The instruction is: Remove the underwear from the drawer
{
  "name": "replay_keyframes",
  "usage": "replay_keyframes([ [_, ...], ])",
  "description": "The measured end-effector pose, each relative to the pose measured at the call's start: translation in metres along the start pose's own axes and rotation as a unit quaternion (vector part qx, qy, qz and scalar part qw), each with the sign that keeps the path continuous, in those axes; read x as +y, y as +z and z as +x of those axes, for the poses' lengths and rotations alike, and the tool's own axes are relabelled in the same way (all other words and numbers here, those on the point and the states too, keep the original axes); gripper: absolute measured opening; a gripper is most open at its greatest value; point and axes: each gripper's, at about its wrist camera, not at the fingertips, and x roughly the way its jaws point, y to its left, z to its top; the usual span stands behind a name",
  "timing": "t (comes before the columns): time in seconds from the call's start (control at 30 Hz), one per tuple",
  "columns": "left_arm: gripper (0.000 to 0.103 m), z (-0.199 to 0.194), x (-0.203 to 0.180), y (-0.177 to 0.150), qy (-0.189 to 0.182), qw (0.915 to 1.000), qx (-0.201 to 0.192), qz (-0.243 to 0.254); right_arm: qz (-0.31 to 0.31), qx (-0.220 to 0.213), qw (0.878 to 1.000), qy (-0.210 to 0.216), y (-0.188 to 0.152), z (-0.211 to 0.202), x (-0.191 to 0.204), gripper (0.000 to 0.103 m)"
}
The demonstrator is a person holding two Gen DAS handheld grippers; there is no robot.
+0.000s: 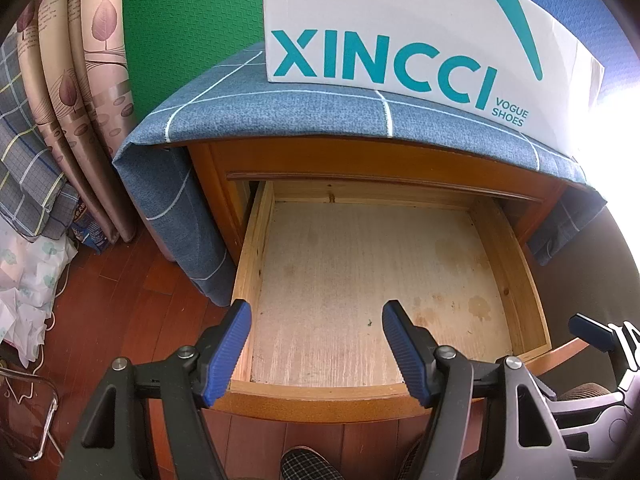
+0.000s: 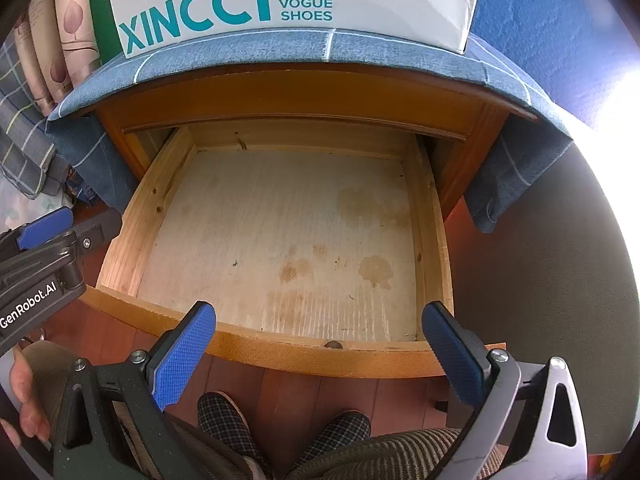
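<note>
You had the drawer (image 2: 280, 216) pulled well out of the cabinet, prob. so both cams could look straight down into it. No underwear showed anywhere in either view; the drawer floor was bare, so the task looked done or the garment sat out of frame, can't tell which.

Your left gripper (image 1: 316, 344) hung over the drawer's front-left corner, jaws apart w/ nothing btwn them. Your right gripper (image 2: 320, 352) hovered over the front rail, jaws also spread wide and empty. Both pointed steeply down, a ready-to-reach pose by my read.

Materials: drawer sides were pale pine w/ knots, the floor a thin light board w/ faint grain and several brown stains. The curved front rail (image 1: 320, 400) was orange-varnished wood. The pads (image 2: 184, 356) were blue ribbed rubber on black plastic arms. A blue checked cloth (image 1: 320, 116) draped the cabinet top, likely as a dust cover, w/ 1 white shoe box (image 1: 400, 20) on it. The floor (image 1: 120, 280) was reddish plank wood.
</note>
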Motion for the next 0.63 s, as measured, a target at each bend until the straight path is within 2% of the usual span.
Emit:
replay_keyframes([
  [0.63,0.070,-0.0050,-0.0008,-0.0016,-0.002,0.9999,-0.008,0.008,-0.003,0.001,1.000,-0.002,-0.0007,0.0005,0.0000,0.102],
])
